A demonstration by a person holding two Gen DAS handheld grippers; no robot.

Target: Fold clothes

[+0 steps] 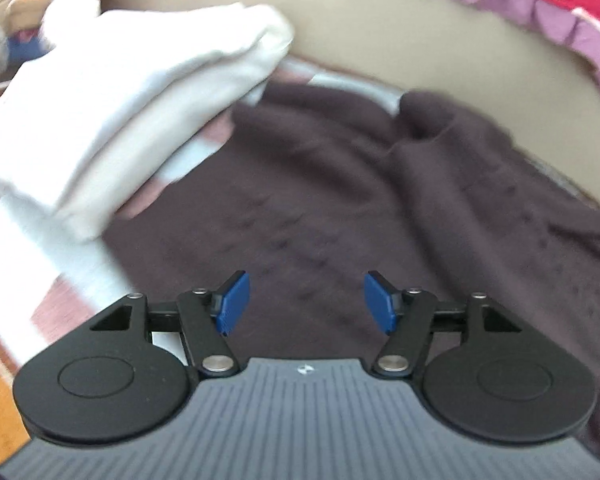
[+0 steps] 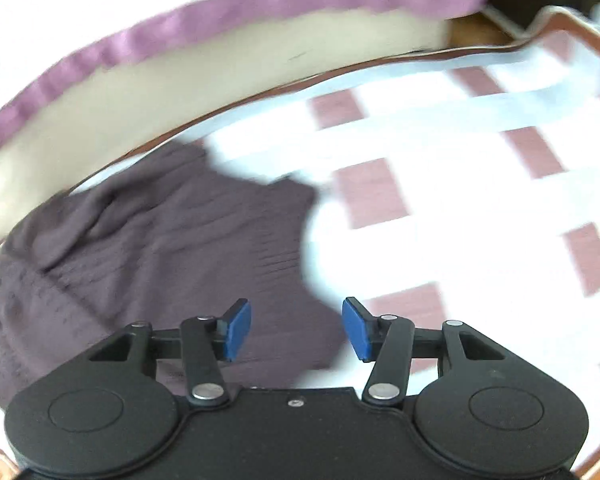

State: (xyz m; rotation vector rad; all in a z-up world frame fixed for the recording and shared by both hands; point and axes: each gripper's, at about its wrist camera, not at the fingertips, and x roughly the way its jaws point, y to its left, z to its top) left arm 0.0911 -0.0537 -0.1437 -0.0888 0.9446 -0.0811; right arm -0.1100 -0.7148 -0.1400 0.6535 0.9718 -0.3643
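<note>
A: Covering most of the ground, checked pink-and-white blanket (image 2: 440, 184); beige mattress side (image 2: 172, 92) with purple trim along the far edge.

B: Noted. Garments?

A: Dark brown knit garment (image 1: 340, 208) spread flat on the blanket, near both tools. Folded white garment (image 1: 132, 96) at far left, its right edge overlapping the brown knit.

B: Tools?

A: Left tool (image 1: 306, 302) spread wide above the brown knit, holding nothing. Right tool (image 2: 296, 330) likewise spread, empty, over the knit's right edge.
</note>
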